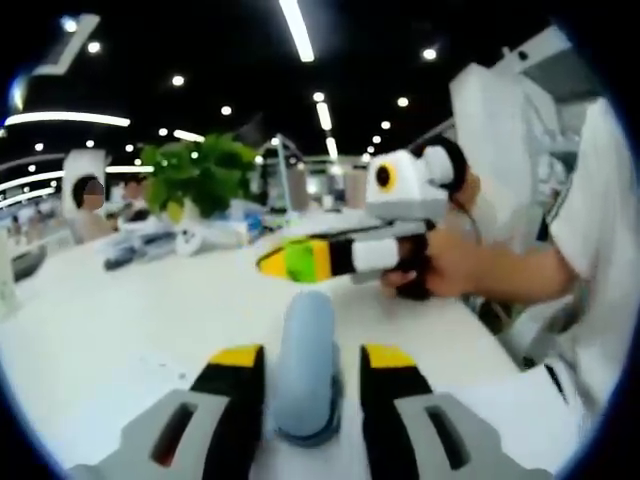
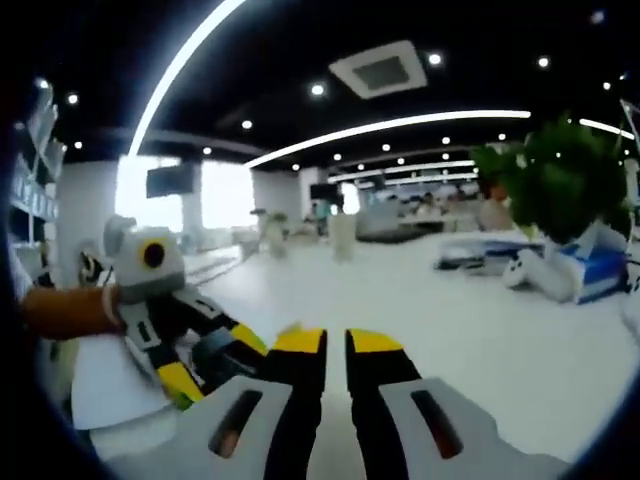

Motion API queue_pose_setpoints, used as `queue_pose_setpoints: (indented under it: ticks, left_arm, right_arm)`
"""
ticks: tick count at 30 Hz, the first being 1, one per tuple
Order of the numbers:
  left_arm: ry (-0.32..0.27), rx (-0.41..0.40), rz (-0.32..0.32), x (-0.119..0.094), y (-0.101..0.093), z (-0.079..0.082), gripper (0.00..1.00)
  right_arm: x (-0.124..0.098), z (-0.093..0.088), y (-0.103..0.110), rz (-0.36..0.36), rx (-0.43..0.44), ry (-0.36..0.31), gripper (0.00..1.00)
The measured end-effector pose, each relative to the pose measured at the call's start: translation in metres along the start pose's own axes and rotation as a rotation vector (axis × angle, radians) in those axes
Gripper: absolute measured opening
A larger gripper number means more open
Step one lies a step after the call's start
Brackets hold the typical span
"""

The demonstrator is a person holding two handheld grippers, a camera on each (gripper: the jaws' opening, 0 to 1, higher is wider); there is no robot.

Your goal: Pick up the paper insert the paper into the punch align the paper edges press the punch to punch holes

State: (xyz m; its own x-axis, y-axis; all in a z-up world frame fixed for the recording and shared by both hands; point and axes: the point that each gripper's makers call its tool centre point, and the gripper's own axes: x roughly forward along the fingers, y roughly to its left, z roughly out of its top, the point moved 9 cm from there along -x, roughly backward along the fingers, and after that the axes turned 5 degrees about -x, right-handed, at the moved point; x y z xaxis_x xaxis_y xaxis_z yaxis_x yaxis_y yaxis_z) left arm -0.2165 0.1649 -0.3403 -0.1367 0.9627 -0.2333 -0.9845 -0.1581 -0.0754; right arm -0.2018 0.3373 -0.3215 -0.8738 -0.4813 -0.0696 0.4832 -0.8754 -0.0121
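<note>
Two views examined. Left gripper view: the left hand-held gripper (image 1: 312, 372) has its jaws narrow around the blue-grey punch (image 1: 306, 362) on the white tabletop (image 1: 120, 310); contact cannot be confirmed. The right hand-held gripper (image 1: 290, 260) hovers far right. A potted plant (image 1: 197, 175) stands far off.

Right gripper view: the right hand-held gripper (image 2: 336, 342) is nearly closed, empty. White paper (image 2: 108, 385) lies near left beneath the left hand-held gripper. Insertion and pressing judged outstanding.
</note>
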Motion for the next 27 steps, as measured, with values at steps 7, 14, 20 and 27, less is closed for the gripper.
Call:
queue_pose_setpoints:
  ticks: [7,14,20,27]
  left_arm:
    - [-0.018,-0.010,-0.010,-0.0001,-0.0004,0.0023,0.45]
    - [-0.033,-0.011,-0.006,-0.0007,0.0006,0.0045,0.49]
    - [-0.060,-0.022,-0.010,-0.0026,0.0006,0.0076,0.53]
    - [-0.088,-0.001,-0.002,-0.0049,0.0003,0.0097,0.55]
  right_arm:
    - [-0.0013,0.0004,-0.0011,-0.003,0.021,-0.012,0.11]
    - [-0.0014,0.0004,0.0007,0.011,0.023,-0.015,0.11]
    - [-0.0013,-0.0002,0.0014,0.018,0.025,-0.014,0.12]
    - [-0.0020,0.0001,0.0008,0.011,0.047,-0.028,0.12]
